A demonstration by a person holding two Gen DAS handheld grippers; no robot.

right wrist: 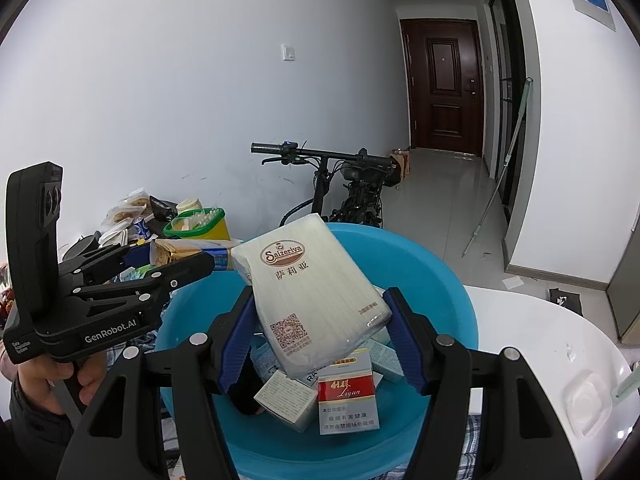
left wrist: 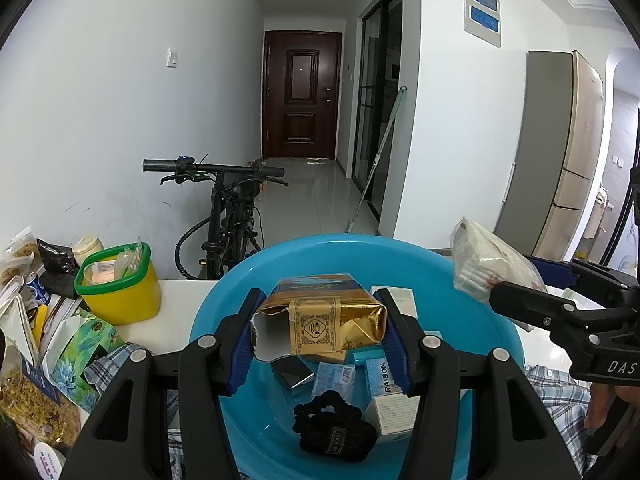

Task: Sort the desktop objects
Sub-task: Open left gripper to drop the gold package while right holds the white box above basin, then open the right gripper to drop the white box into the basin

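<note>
Your left gripper is clamped on a torn gold cigarette pack, holding it above the blue basin. Your right gripper is closed on a white Saizeriya tissue pack, tilted over the same basin. Below them in the basin lie a black hair tie, a RAISON box and a red Ligun cigarette pack. The basin sits on a white table. To its left stands a yellow tub with a green rim, with snack bags just beside it. A bicycle leans by the wall behind.
</note>
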